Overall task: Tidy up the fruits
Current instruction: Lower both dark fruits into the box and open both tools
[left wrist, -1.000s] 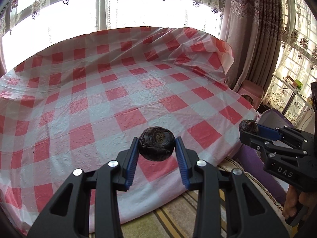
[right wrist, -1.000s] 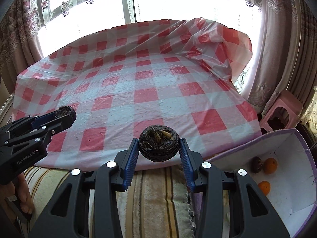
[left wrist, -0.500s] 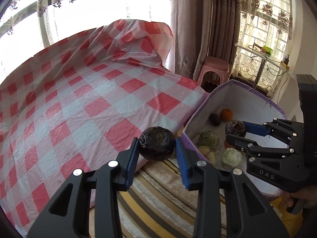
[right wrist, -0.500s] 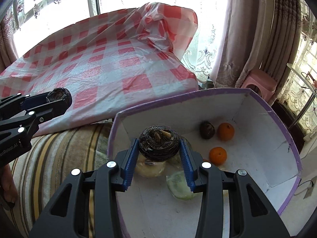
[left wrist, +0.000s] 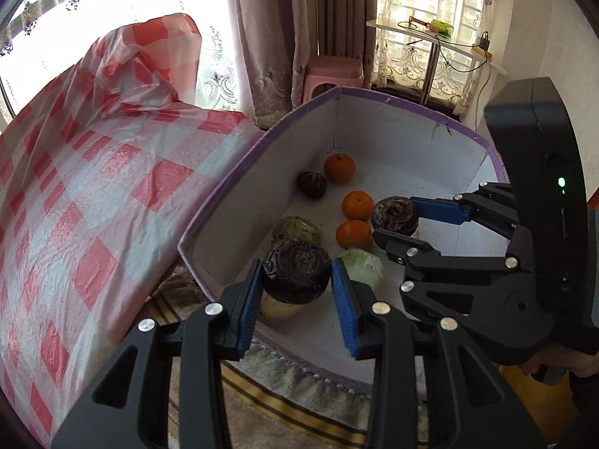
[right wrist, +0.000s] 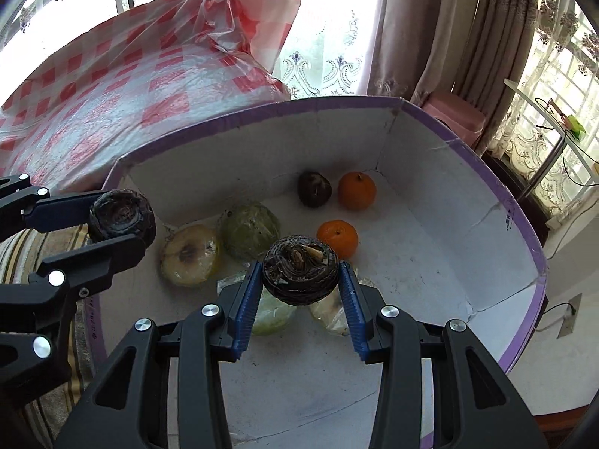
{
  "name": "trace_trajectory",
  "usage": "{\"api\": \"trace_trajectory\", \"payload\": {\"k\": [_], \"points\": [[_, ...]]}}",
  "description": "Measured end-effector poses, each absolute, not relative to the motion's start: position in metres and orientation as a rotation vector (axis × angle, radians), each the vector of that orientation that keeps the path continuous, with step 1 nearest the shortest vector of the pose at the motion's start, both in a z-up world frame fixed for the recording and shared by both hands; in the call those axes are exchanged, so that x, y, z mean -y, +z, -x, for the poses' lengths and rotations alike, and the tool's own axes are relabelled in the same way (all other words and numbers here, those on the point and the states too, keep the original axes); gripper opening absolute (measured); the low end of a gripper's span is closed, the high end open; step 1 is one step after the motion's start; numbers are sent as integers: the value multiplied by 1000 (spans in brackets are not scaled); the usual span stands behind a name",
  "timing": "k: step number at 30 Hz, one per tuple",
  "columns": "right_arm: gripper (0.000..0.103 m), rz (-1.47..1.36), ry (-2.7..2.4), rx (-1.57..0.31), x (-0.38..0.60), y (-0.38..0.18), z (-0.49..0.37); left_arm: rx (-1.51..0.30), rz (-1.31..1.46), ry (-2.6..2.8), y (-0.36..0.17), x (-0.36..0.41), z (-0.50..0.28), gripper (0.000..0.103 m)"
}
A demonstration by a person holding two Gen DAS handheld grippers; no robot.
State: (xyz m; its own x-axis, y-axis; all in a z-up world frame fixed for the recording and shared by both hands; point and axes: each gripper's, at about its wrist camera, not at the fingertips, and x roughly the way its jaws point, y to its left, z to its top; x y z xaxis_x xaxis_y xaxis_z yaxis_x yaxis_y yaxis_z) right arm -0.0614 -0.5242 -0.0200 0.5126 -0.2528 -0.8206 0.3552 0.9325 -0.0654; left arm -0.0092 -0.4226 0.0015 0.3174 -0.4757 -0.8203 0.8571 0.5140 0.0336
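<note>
My left gripper (left wrist: 295, 275) is shut on a dark wrinkled round fruit (left wrist: 294, 262), held just over the near-left corner of a white box with a purple rim (left wrist: 221, 194). My right gripper (right wrist: 300, 278) is shut on a second dark round fruit (right wrist: 297, 265) above the box's floor. Each gripper shows in the other's view: the right gripper (left wrist: 395, 219) with its fruit, and the left gripper (right wrist: 119, 220) at the box's left wall. Inside the box lie three oranges (left wrist: 339, 167), another dark fruit (right wrist: 313, 189) and green and yellow wrapped fruits (right wrist: 250, 230).
A red-and-white checked cloth (left wrist: 75, 187) covers the table left of the box. A striped rug (left wrist: 299, 411) lies under the box's near edge. A pink stool (left wrist: 333, 75), curtains and a small glass side table (left wrist: 430, 33) stand behind.
Both grippers swung right from over the checked cloth to over the box and sank a little, each still holding its dark fruit.
</note>
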Motion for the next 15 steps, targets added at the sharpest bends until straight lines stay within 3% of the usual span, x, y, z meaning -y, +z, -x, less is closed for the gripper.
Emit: {"api": "trace_trajectory", "payload": {"k": [15], "points": [[41,-93,-434,-1010,540,-33,58,-977,-668,-977,-42,454,14,37]]}}
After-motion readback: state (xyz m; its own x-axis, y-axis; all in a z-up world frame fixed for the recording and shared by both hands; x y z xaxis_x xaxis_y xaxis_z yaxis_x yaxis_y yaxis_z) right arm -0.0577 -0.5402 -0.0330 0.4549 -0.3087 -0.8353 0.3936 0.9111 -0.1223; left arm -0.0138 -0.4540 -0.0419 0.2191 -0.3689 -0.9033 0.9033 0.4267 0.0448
